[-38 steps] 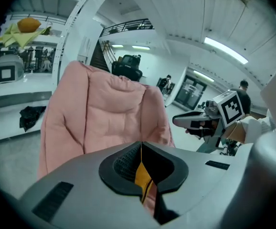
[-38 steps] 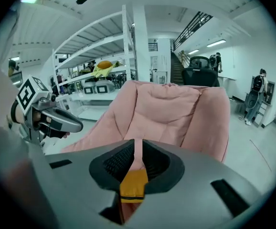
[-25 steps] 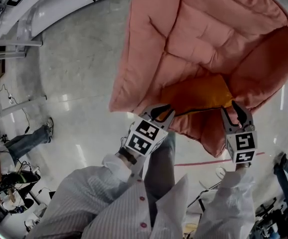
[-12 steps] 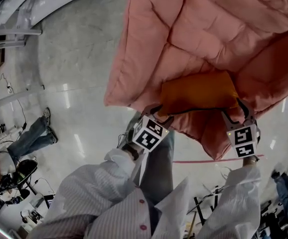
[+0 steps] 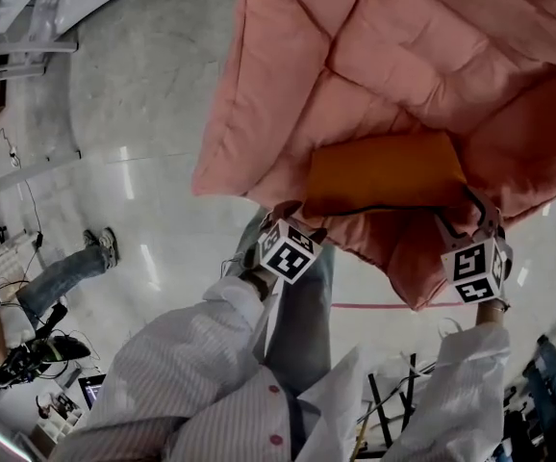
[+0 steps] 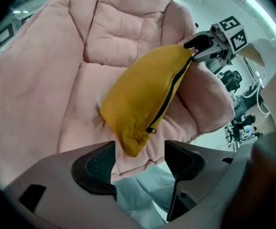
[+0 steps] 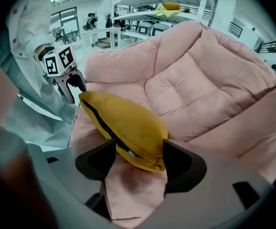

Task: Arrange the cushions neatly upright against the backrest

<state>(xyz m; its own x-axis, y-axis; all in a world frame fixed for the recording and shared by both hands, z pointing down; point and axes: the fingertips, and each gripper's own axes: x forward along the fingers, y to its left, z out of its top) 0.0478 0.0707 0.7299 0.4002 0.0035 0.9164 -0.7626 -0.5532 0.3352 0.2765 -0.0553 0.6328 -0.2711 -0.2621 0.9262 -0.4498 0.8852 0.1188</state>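
The yellow cushion [image 5: 384, 171] I work with is smooth, matt woven cloth, with a black zip [image 6: 169, 97] along one seam. The pink padded chair [image 5: 403, 65] is soft, matt fabric, quilted into stitched panels. The floor [image 5: 143, 162] below me is polished and glossy, throwing back the lights. My sleeve [image 5: 182, 354] is thin, finely striped cloth.

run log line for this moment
left gripper: jaws just been opening, yellow cushion corner between, not pressed | right gripper: same | yellow cushion: lying on pink chair seat
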